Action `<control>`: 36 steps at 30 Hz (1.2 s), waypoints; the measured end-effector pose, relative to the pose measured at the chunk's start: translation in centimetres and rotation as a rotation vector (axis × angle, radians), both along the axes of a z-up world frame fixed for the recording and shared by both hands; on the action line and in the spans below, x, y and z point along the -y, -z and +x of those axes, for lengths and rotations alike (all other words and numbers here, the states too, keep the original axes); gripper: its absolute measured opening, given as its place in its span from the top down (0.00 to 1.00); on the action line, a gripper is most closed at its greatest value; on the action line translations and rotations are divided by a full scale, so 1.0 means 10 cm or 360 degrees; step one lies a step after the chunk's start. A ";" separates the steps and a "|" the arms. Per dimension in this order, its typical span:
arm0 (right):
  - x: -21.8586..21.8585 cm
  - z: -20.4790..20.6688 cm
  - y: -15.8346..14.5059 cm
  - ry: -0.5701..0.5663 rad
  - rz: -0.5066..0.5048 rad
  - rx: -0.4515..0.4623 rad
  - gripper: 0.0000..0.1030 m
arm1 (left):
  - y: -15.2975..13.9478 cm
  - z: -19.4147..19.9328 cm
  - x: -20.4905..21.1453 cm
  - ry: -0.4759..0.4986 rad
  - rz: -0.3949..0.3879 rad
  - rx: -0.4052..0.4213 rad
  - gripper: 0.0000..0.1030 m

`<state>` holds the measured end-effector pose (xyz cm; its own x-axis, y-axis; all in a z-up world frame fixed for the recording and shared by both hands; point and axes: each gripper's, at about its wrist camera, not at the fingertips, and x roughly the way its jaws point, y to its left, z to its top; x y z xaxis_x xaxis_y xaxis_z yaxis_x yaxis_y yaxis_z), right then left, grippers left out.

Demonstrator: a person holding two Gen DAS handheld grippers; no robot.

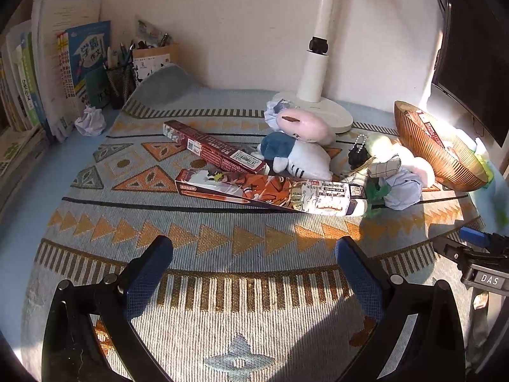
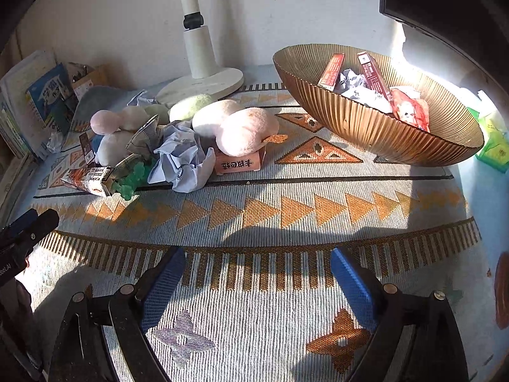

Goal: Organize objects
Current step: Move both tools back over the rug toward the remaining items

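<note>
My left gripper (image 1: 254, 248) is open over the patterned mat (image 1: 222, 222) with nothing between its fingers. Beyond it lie a dark red long box (image 1: 213, 146) and an orange illustrated box (image 1: 270, 192). Beside them are a pink plush (image 1: 305, 125), a blue and white plush (image 1: 296, 157) and a crumpled paper (image 1: 402, 191). My right gripper (image 2: 257, 261) is open and empty too, low over the mat. Ahead of it to the right stands a ribbed brown bowl (image 2: 366, 121) holding red boxes, crumpled paper and a red packet. A pink plush (image 2: 245, 130) rests on a small pink box (image 2: 238, 162).
A white lamp base (image 1: 318, 108) stands behind the pile. Books (image 1: 63, 73) and a pen holder (image 1: 121, 82) line the back left, with a paper ball (image 1: 90, 121) in front. A dark monitor (image 1: 470, 57) is at the right, and green packets (image 2: 493, 146) lie beyond the bowl.
</note>
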<state>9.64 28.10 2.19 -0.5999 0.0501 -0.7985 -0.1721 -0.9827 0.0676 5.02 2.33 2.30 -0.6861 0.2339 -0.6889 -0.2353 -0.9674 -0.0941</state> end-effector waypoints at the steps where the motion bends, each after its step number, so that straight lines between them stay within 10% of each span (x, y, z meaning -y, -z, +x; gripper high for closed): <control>1: 0.00 -0.01 0.02 -0.0001 -0.0012 0.0019 0.11 | 0.00 -0.01 0.01 0.0000 0.0013 0.0007 0.01; 36: 0.04 -0.05 0.06 -0.0028 -0.0002 0.0055 0.01 | 0.00 -0.12 0.23 -0.0027 0.0192 0.0145 0.01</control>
<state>9.09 27.74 1.63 -0.5729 0.0389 -0.8187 -0.1569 -0.9856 0.0630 3.82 -0.02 2.28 -0.6268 0.3076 -0.7159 -0.2044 -0.9515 -0.2299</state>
